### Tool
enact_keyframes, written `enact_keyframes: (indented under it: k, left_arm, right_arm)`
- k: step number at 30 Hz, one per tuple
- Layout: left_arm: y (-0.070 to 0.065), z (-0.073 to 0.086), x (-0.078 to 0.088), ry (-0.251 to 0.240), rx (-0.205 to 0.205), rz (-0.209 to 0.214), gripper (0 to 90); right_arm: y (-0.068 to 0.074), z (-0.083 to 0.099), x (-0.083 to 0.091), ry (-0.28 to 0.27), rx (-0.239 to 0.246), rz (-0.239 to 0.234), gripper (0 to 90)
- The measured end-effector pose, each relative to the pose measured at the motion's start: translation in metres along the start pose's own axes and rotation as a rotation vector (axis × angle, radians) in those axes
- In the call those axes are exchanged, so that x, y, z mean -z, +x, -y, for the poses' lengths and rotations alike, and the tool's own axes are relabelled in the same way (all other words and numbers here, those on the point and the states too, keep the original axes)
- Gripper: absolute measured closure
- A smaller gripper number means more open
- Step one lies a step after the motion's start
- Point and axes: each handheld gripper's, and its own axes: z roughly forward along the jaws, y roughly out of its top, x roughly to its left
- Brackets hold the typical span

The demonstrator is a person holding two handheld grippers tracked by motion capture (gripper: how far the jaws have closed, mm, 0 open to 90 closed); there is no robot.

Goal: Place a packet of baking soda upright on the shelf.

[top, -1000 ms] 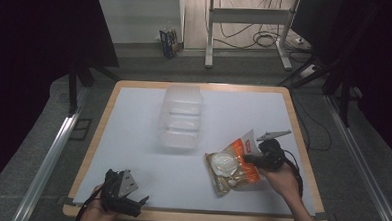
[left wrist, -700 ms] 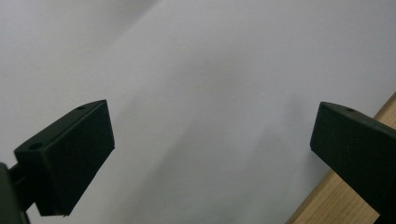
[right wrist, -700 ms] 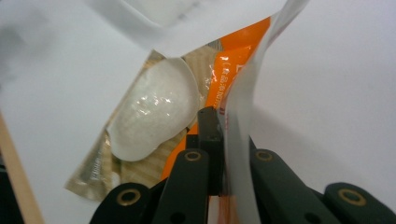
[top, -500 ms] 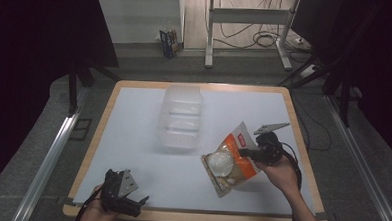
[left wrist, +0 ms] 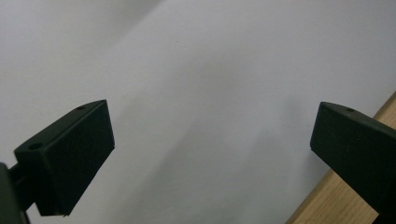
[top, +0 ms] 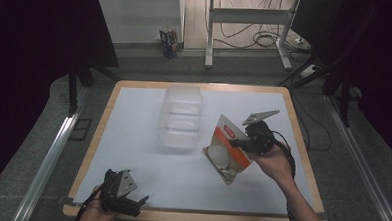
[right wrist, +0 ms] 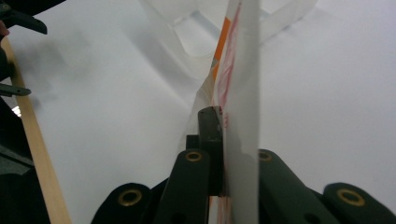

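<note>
An orange and clear snack bag (top: pixel 227 149) with a round white disc inside hangs tilted above the white table top, right of centre. My right gripper (top: pixel 242 141) is shut on the bag's right edge. In the right gripper view the bag (right wrist: pixel 238 70) stands edge-on, pinched between the black jaws of the right gripper (right wrist: pixel 223 135). My left gripper (top: pixel 139 203) rests at the table's front left edge, held in a hand. Its jaws stand wide apart in the left gripper view, with nothing between them but the left gripper's (left wrist: pixel 210 154) bare white surface beneath.
A clear plastic container (top: pixel 181 117) sits at the table's middle back, just left of the bag. The table has a wooden rim (top: pixel 302 145). A metal rail (top: pixel 46 159) runs along the floor at left, and desk legs and cables lie beyond the far edge.
My right gripper has lifted the bag off the table and tipped it upright, moving slightly left toward the container. The left gripper has stayed put.
</note>
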Motion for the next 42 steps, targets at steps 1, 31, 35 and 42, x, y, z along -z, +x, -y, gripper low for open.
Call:
enact_keyframes:
  k: [1, 31, 35, 42]
  left_arm:
    - [0.000, 0.000, 0.000, -0.001, 0.001, 0.001, 0.0]
    - [0.000, 0.001, 0.001, -0.010, 0.007, 0.004, 0.0]
    - [0.000, 0.001, 0.001, -0.010, 0.007, 0.005, 0.0]
    - [0.001, 0.001, 0.001, -0.014, 0.009, 0.006, 0.0]
  right_arm:
    - [0.000, -0.002, 0.001, 0.002, 0.004, 0.005, 88.4]
    - [-0.014, -0.077, 0.009, -0.040, 0.072, 0.074, 88.4]
    - [-0.014, -0.088, 0.005, -0.044, 0.073, 0.063, 88.4]
    - [-0.010, -0.109, -0.004, -0.047, 0.082, 0.041, 88.4]
